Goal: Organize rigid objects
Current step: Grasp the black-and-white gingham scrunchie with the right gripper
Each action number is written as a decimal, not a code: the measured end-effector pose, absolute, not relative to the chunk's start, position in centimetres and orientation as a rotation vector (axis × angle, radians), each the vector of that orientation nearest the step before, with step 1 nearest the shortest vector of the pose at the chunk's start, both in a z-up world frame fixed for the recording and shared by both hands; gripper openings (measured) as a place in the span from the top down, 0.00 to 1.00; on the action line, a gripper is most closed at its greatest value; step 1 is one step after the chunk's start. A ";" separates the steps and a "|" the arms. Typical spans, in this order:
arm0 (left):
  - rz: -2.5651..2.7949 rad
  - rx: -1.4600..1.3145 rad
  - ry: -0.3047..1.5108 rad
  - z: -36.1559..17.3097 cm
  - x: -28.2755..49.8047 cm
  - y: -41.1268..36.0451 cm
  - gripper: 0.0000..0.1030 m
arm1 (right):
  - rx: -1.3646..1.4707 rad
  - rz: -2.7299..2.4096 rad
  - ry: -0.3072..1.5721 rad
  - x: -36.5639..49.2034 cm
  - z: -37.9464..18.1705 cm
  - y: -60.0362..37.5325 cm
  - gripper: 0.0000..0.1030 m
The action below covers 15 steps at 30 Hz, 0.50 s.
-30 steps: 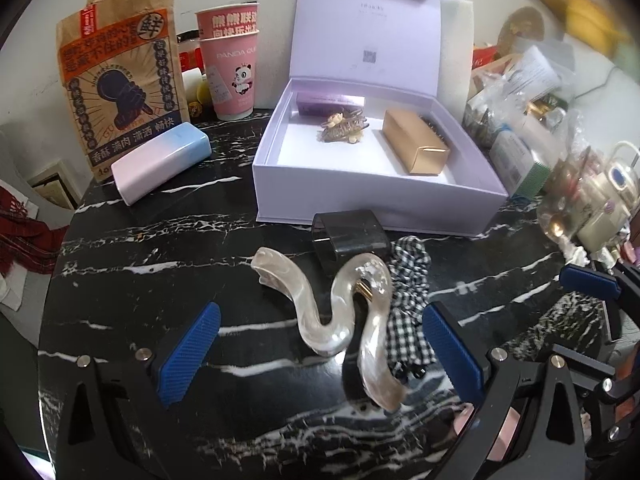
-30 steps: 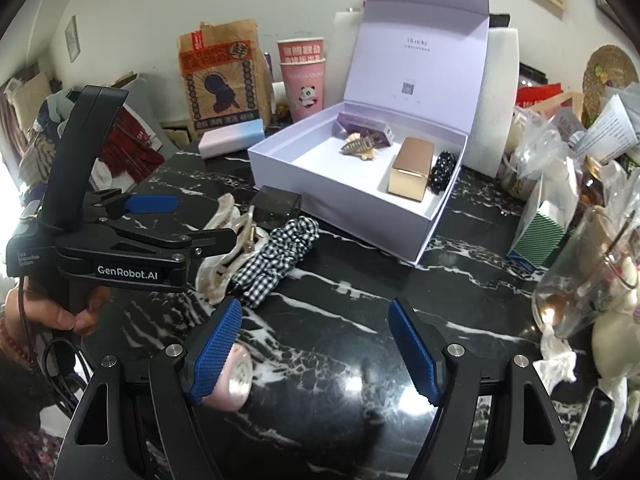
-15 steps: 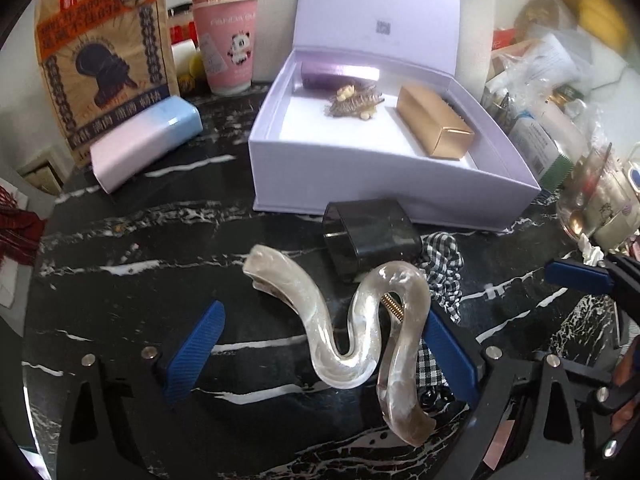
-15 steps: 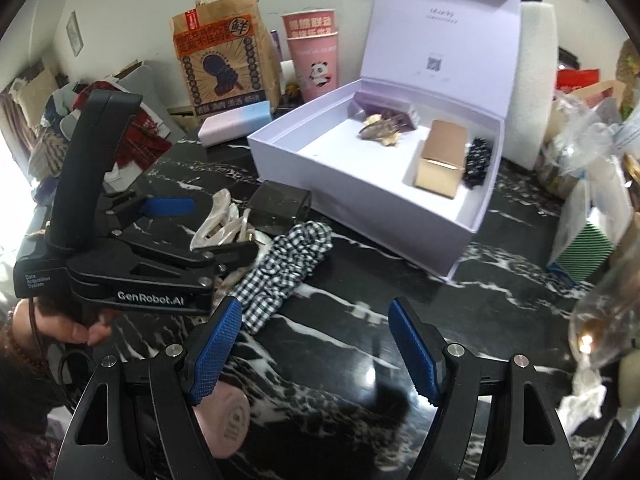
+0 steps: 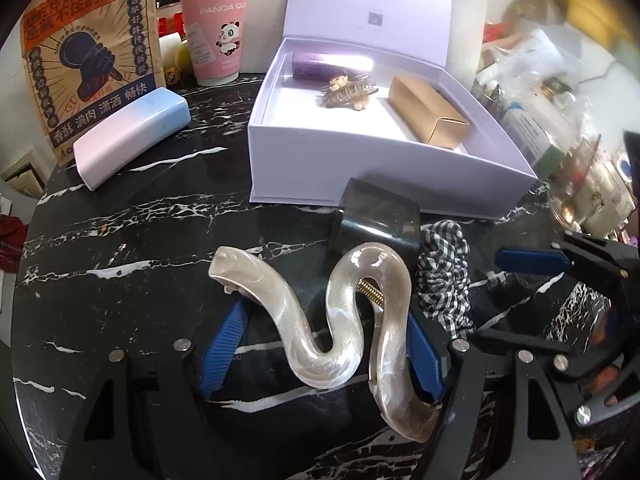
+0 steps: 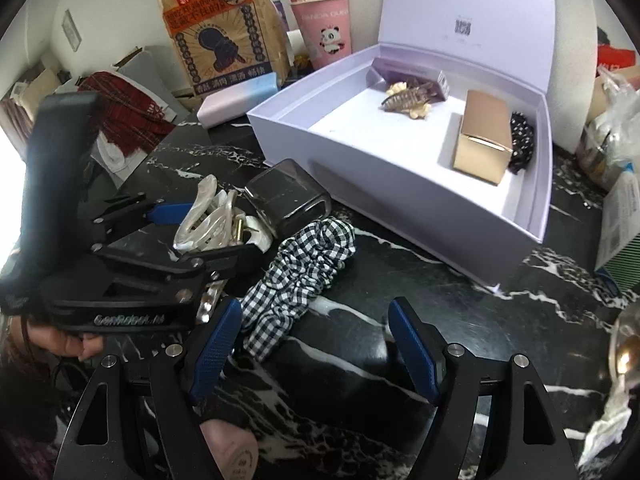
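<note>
Hair claws [image 5: 344, 332] three; scrunchies [image 6: 304, 268] two; cups [image 5: 214, 32] two.

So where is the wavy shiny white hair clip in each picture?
Left wrist view: the wavy pearly hair clip lies low in the middle, between the left gripper jaws, which have just been closing around it.
Right wrist view: it sits at middle left, seen end-on, with the left gripper around it.
Shared landmark: the dark smoky square clip lies just behind it, in front of the lilac box.

my left gripper [image 5: 322, 350] closing around the wavy pearly hair claw [image 5: 320, 320] on black marble table [image 5: 120, 248]
</note>
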<state>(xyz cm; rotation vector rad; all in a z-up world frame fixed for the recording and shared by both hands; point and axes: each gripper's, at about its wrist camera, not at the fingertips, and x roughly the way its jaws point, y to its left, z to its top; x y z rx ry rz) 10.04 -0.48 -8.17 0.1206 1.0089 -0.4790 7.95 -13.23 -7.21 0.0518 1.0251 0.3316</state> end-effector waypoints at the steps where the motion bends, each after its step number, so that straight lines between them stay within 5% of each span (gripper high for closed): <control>1: -0.475 0.123 1.010 -8.1 10.0 -0.4 0.27 | 0.053 0.329 1.030 8.1 -7.3 -13.1 0.26; 9: -0.397 0.110 1.024 -8.1 9.4 2.3 0.27 | 0.015 0.260 1.079 9.9 -8.1 -11.9 0.26; 15: -0.361 0.075 1.022 -8.2 9.1 3.6 0.27 | -0.028 0.246 1.081 9.9 -8.4 -10.6 0.40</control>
